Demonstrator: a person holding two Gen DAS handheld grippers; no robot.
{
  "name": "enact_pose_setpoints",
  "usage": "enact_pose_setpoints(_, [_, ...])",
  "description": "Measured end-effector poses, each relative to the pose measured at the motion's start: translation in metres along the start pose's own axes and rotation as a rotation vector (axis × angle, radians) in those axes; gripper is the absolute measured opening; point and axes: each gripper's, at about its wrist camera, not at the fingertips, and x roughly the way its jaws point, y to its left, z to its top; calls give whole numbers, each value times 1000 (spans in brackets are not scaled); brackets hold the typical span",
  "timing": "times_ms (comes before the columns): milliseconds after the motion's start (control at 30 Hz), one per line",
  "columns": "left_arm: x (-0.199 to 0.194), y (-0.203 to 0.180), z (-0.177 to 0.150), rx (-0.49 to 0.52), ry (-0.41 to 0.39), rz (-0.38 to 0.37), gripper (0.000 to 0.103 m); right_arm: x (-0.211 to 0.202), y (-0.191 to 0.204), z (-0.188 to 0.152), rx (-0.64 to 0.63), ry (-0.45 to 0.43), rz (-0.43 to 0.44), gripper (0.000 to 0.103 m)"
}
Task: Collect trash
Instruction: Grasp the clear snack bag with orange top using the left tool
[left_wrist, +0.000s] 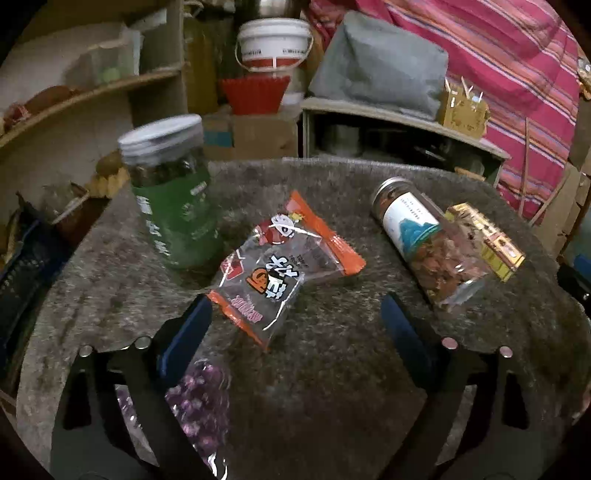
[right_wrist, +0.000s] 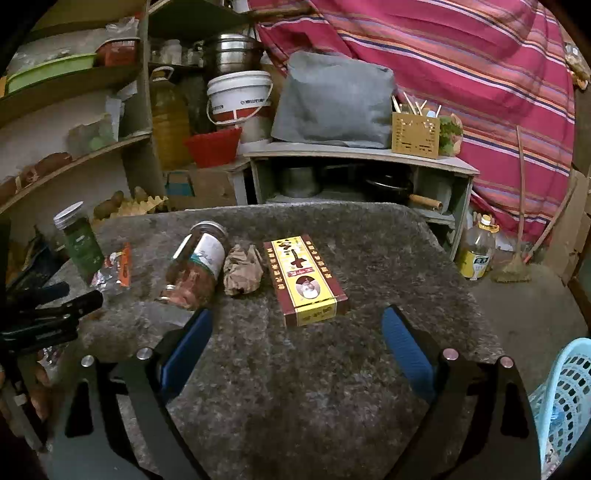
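Note:
An orange and clear snack wrapper (left_wrist: 284, 269) lies on the grey felt table (left_wrist: 332, 369), just ahead of my open, empty left gripper (left_wrist: 295, 314). A clear bag with purple pieces (left_wrist: 199, 402) lies under the left finger. In the right wrist view a crumpled brown paper ball (right_wrist: 242, 269) lies between a toppled jar (right_wrist: 195, 264) and a yellow and maroon box (right_wrist: 304, 278). My right gripper (right_wrist: 295, 332) is open and empty, just short of the box. The wrapper also shows there (right_wrist: 116, 271), with the left gripper (right_wrist: 70, 306) beside it.
A green-labelled jar (left_wrist: 173, 195) stands upright left of the wrapper. The toppled jar (left_wrist: 421, 243) and box (left_wrist: 487, 240) lie at right. A light blue basket (right_wrist: 565, 402) sits at the lower right off the table. Shelves, a bucket (right_wrist: 240, 96) and a cabinet stand behind.

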Motion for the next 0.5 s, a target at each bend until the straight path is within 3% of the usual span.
enact_pose_setpoints(200, [22, -2, 8, 52, 38, 52, 76, 13, -3, 2, 2, 23, -12, 91])
enact_pose_setpoints(300, [30, -3, 11, 80, 59, 73, 58, 17, -4, 3, 11, 36, -13, 91])
enact_pose_setpoints(367, [36, -2, 12, 81, 83, 63, 36, 18, -3, 3, 9, 36, -13, 91])
enact_pose_setpoints(500, [39, 1, 12, 80, 96, 64, 22, 20, 2, 5, -6, 39, -12, 91])
